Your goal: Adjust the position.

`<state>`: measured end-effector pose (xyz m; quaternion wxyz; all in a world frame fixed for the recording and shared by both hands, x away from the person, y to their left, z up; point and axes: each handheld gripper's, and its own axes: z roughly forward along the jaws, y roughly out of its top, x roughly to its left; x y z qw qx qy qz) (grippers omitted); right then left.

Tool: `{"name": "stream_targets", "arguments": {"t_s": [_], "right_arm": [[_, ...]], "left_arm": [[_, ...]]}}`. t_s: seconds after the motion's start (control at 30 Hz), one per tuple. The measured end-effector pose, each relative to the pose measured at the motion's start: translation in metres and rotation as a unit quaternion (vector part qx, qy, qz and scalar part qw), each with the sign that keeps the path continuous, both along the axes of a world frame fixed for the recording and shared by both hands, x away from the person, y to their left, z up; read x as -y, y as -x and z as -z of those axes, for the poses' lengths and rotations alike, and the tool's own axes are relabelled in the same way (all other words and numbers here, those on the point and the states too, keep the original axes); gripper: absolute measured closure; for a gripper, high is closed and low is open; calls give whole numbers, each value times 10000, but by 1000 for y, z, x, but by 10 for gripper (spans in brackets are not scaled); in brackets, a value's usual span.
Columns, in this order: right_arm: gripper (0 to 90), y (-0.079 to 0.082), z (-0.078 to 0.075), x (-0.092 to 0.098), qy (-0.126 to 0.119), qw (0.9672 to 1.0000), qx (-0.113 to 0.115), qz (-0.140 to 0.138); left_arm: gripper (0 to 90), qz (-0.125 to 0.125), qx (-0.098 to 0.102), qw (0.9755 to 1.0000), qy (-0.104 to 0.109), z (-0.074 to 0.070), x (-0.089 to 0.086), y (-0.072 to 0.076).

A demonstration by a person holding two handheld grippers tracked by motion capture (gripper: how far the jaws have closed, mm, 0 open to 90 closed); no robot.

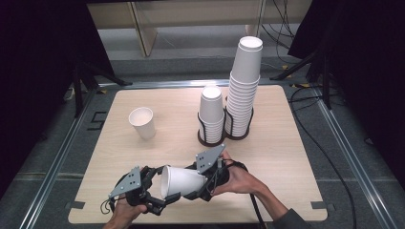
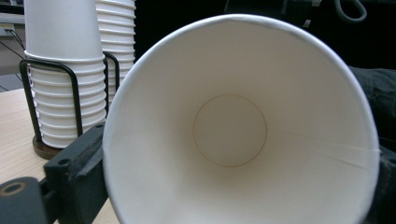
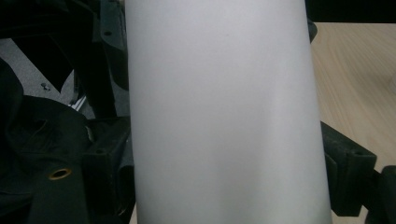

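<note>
white paper cup (image 1: 180, 180) lying sideways above the light wooden table (image 1: 282, 157) at its 6 o'clock edge, right gripper (image 1: 203, 183) level, jaws clamped on the cup's body, left gripper (image 1: 155, 191) at its mouth, grip unclear

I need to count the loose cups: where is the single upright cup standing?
In the high view the upright cup stands alone on the table's left half, left of the two racked cup stacks.

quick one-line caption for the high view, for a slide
Two hand-held grippers, left gripper and right gripper, meet at a sideways paper cup near two racked cup stacks.
</note>
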<state>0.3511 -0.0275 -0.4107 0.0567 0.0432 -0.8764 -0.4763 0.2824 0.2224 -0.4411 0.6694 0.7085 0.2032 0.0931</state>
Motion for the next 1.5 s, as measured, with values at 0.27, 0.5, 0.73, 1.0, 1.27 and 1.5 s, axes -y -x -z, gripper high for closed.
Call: {"name": "stream_targets", "arguments": {"t_s": [0.27,0.5,0.73,1.0,1.27,1.5], "right_arm": [[167,3,-4,3,461,9983,263,259],[164,11,-9,1,996,9905,811,491],[222,16,0,-9,1230,9876,920,334],[236,13,-3,-6,779,9936,746,320],[236,7,-1,-3,63,9993,237,298],[234,7,2,-7,-200,9992,48,329]], "left_arm": [[75,-132,15,9994,-319,-6,-2,2],[76,-245,45,9961,-849,-7,1,4],[73,-220,1,9950,-972,-7,4,6],[31,-302,-104,9992,-227,-6,-2,3],[5,-362,-166,9986,350,-5,-3,2],[103,-331,6,9986,422,-6,-2,4]]}}
